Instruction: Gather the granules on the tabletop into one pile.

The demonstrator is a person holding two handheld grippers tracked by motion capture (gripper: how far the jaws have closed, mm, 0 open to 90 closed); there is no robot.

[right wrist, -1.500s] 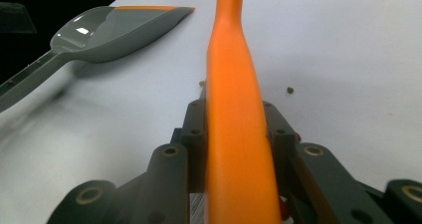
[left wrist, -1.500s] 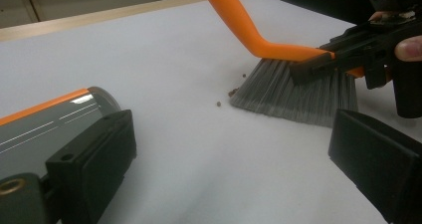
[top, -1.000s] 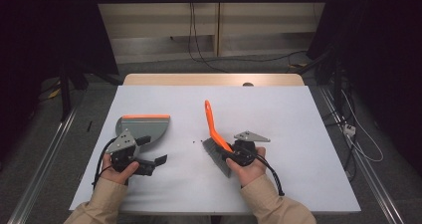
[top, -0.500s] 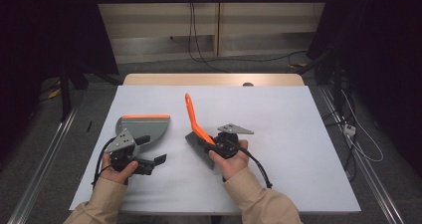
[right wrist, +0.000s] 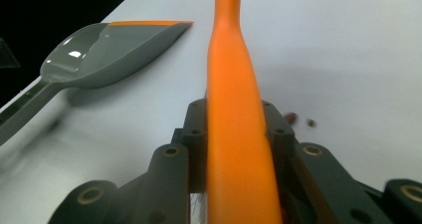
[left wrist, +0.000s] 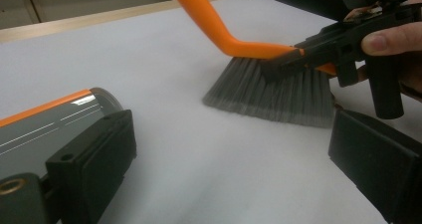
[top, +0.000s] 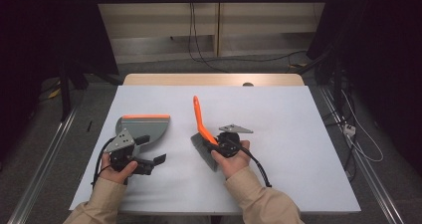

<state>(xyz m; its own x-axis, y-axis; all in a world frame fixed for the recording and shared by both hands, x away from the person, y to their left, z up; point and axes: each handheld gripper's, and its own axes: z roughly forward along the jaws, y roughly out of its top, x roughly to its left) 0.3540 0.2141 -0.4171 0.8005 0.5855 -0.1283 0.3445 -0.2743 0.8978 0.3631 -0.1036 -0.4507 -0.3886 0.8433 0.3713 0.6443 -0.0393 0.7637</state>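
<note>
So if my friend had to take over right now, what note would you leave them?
Right tongs: shut on the orange handle of the brush, bristles down on the white table.
Left tongs: jaws wide open; the dustpan handle lies against one jaw, not pinched. The dustpan lies flat on the table, to the brush's left in the high view.
Done: brush picked up and brought near the dustpan.
Left: two tiny crumbs lie on the table beside the brush; probably sweep them into the pan.
</note>
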